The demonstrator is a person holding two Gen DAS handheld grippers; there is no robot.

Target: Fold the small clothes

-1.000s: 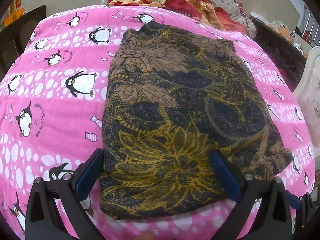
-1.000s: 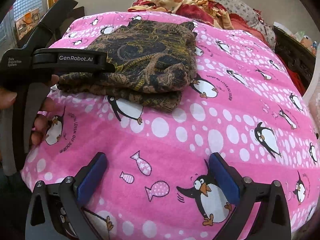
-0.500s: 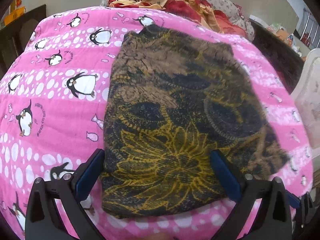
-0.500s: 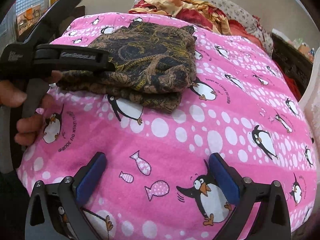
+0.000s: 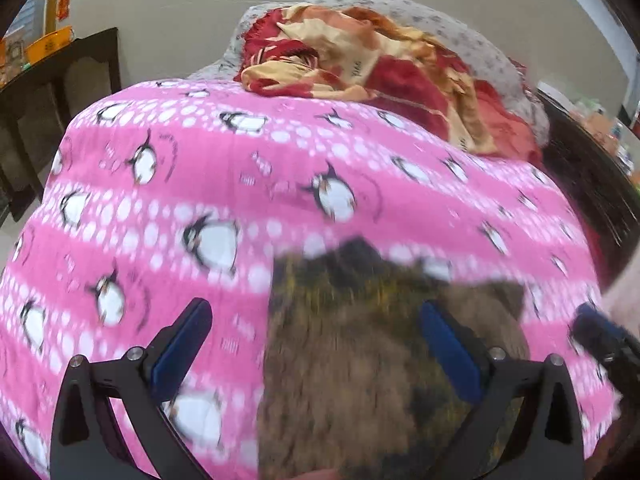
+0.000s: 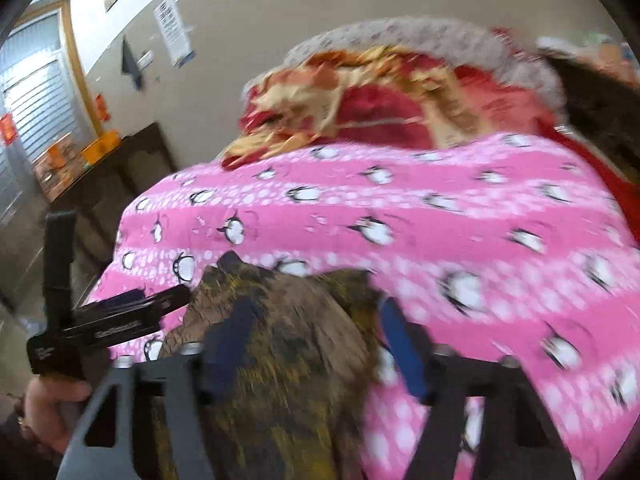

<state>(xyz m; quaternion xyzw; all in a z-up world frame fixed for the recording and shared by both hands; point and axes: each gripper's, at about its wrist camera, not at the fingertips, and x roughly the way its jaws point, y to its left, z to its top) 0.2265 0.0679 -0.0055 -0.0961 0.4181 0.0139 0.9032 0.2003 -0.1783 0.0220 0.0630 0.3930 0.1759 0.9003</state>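
The folded brown, black and yellow patterned garment point(image 5: 360, 352) lies on the pink penguin blanket point(image 5: 240, 160), blurred by motion. My left gripper point(image 5: 316, 344) is open, its blue pads apart, with the garment's left part between them. In the right wrist view the garment point(image 6: 280, 360) bulges up between my right gripper's point(image 6: 316, 344) blue pads, which stand apart around it; whether they press it I cannot tell. The left gripper's black body point(image 6: 100, 324) and the hand holding it show at the left.
A heap of red and cream cloth point(image 5: 380, 64) lies on a grey pillow at the bed's far end. A dark wooden cabinet point(image 5: 60, 92) stands at the left. The dark bed frame point(image 5: 592, 184) runs along the right side.
Both grippers have swung quickly; both views are blurred and tilted up. The right gripper has moved from bare blanket onto the garment. The garment now sits lower and nearer in both views.
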